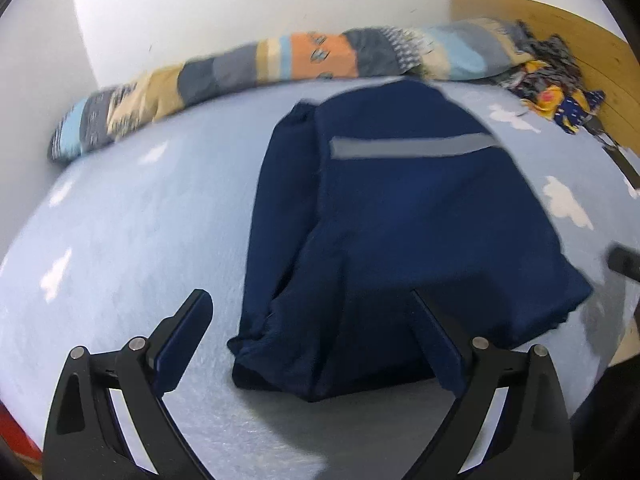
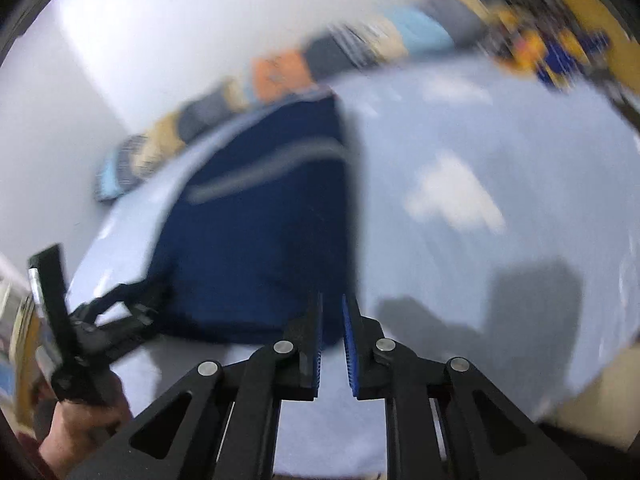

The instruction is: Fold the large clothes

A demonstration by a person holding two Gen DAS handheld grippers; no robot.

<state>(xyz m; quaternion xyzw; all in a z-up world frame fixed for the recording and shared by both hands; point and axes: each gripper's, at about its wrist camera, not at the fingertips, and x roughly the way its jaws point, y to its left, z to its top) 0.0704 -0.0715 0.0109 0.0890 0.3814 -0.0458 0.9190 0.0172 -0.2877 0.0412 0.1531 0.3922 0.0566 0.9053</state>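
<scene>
A dark navy garment (image 1: 400, 240) lies on a bed covered with a pale blue sheet (image 1: 140, 220) printed with white cloud shapes. It is folded into a roughly rectangular bundle, narrower at the far end and broader toward the near edge of the bed. A single grey band (image 1: 412, 146) runs across its upper part. A folded-in layer forms a long vertical ridge down its left side, and the near hem is bunched and rumpled with soft creases.

The left gripper (image 1: 312, 320) hovers over the near end of the garment with its fingers spread wide; one finger stands over bare sheet, the other over the navy cloth, and nothing is pinched.

The right gripper (image 2: 331, 344), seen in a heavily blurred view, sits at the garment's near right corner with its fingers (image 2: 350, 344) nearly pressed together, a thin gap showing between the blue pads and no cloth in it.

A patchwork quilt (image 1: 280, 60) is rolled along the wall behind the garment.
</scene>
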